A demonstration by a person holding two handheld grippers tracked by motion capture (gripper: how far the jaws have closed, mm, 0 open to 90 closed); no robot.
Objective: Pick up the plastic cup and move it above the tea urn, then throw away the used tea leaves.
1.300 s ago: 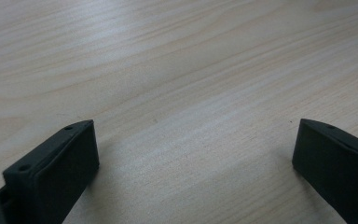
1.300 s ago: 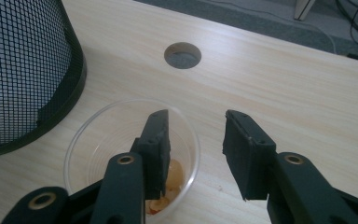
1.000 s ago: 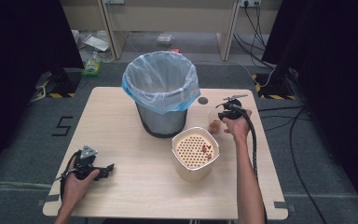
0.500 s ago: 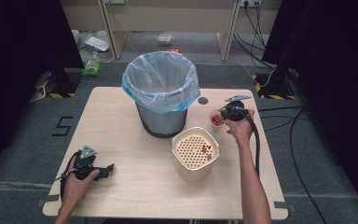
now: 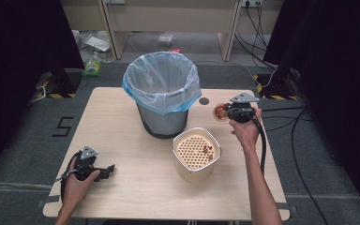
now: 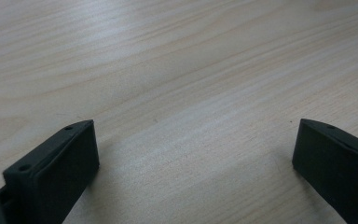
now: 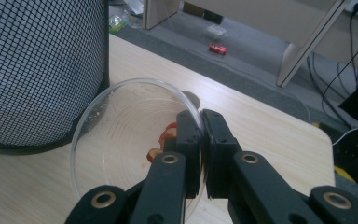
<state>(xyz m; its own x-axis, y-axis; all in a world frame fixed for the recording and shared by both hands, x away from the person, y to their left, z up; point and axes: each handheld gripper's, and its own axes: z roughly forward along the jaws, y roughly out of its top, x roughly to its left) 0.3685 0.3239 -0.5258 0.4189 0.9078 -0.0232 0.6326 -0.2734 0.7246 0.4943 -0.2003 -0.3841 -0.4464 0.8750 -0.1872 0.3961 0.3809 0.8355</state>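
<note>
Right gripper [image 7: 200,154]: clenched on the rim of the clear bowl [image 7: 121,140], one jaw inside the wall and one outside, pinching the thin plastic edge-on. Bowl tipped steeply toward the camera, so the few reddish food scraps [image 7: 161,142] sit low against the wall beside the inner jaw. Held by the rim, probably, to leave the mouth free for tipping out the contents. Seen from the high view, right gripper [image 5: 232,112] carried above the table's far right part, bowl [image 5: 219,112] on its left side, just right of the bin [image 5: 161,89] and beyond the cream strainer tub [image 5: 196,152]. Likely on the way to empty the leftovers into the bin's blue-lined mouth, though possibly toward the strainer, where a few similar scraps [image 5: 207,149] already lie on the perforated insert; cannot say which for sure. In the right gripper view, mesh wall of the bin [image 7: 37,70] close on the left, small dark round mark on the table [image 7: 193,99] just behind the bowl.

Left gripper [image 6: 191,154]: released, jaws spread wide, nothing between them but bare wooden table [image 6: 177,70]. From above, left gripper [image 5: 91,169] resting near the front left edge, well apart from everything else, apparently parked while the other hand works.
</note>
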